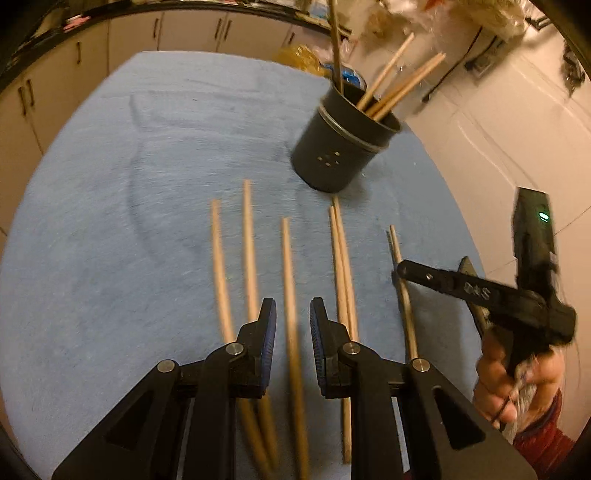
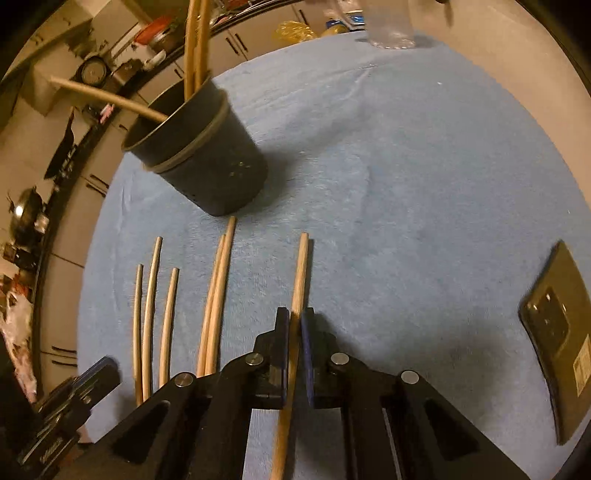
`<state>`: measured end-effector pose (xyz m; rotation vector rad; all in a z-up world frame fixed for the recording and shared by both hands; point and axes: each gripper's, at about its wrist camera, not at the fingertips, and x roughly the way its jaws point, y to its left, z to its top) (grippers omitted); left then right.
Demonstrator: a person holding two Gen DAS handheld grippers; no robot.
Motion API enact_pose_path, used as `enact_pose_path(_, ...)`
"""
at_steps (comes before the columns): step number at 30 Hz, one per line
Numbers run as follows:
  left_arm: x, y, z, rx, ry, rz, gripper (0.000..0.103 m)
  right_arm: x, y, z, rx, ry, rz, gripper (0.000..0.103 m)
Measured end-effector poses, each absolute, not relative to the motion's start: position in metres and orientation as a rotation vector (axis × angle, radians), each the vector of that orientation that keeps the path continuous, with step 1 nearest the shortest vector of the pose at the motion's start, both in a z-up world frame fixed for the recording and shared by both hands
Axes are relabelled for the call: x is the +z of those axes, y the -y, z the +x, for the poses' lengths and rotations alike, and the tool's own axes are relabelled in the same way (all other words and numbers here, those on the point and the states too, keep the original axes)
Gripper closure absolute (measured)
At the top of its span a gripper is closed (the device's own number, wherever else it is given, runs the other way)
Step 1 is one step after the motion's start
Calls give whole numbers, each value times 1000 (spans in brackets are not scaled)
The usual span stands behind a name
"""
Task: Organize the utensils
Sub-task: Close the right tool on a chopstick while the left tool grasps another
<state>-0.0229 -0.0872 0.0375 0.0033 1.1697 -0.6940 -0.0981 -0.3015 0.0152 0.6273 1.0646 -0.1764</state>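
Several wooden chopsticks lie side by side on a blue cloth [image 1: 147, 184]. A black holder [image 1: 340, 147] stands behind them with more chopsticks in it. My left gripper [image 1: 293, 314] is open above the cloth, and one chopstick [image 1: 288, 266] runs under the gap without touching the pads. In the right wrist view my right gripper [image 2: 295, 321] is shut on the rightmost chopstick [image 2: 300, 273], which lies along the cloth. The holder [image 2: 207, 162] is ahead and to the left. In the left wrist view the right gripper [image 1: 402, 273] grips that chopstick [image 1: 406, 314] near its far half.
A dark flat phone-like device [image 2: 561, 332] lies on the cloth's right side. A clear plastic bottle [image 2: 391, 29] stands at the far edge. The left gripper [image 2: 96, 373] shows at the lower left. A hand [image 1: 509, 384] holds the right gripper. Cabinets surround the table.
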Motion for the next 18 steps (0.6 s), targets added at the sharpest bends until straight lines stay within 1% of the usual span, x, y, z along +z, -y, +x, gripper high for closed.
enact_pose_path(6, 28, 121, -6, -662, -1217, 78, 86, 16, 309, -108, -129, -1036, 663, 96)
enact_pose_path(13, 14, 142, 4, -574, -1238, 195, 86, 19, 315, -119, -83, -1017, 684, 96)
enact_pose_path(16, 14, 149, 2, -544, -1205, 232, 97, 22, 316, -123, -68, -1006, 685, 96)
enact_pose_path(18, 14, 148, 1, -541, -1201, 216, 97, 25, 313, -123, -59, -998, 682, 96)
